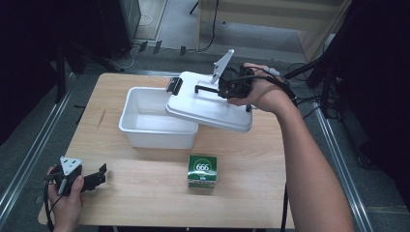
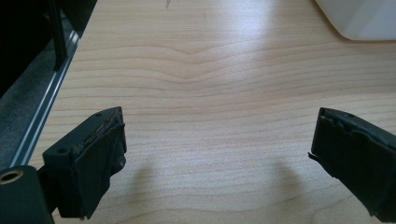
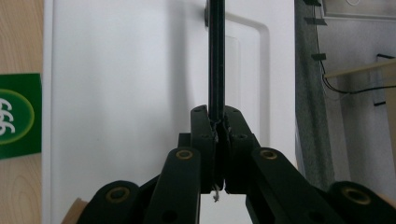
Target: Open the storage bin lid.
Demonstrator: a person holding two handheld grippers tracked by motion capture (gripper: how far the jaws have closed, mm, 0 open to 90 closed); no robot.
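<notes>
So the right tool [image 1: 216, 89] is clamping down on the thin black handle [image 1: 205, 88] of the white lid [image 1: 210, 107], jaws pressed tight on it with the bar running straight up between them in the right gripper view [image 3: 215, 56]. The lid is sitting tilted, its left edge overlapping the right rim of the white tub [image 1: 145, 126] and the rest of it hanging out past the tub toward the right side of the bench [image 1: 145, 193]. The tub itself is uncovered over most of its opening, and it's looking bare inside as far as I can see.

There's a little green box [image 1: 202, 170] with 666 on it standing on the bench just in front of the tub's right corner, not touching anything. It's also peeking in at the left edge of the right gripper view [image 3: 18, 114], beside the lid.

The left tool [image 1: 96, 178] is hanging out at the near left corner of the bench, well apart from everything, jaws spread wide and gripping nothing. In the left gripper view, it's plain wood between them, with a corner of the tub [image 2: 359, 18] showing at the top right.
</notes>
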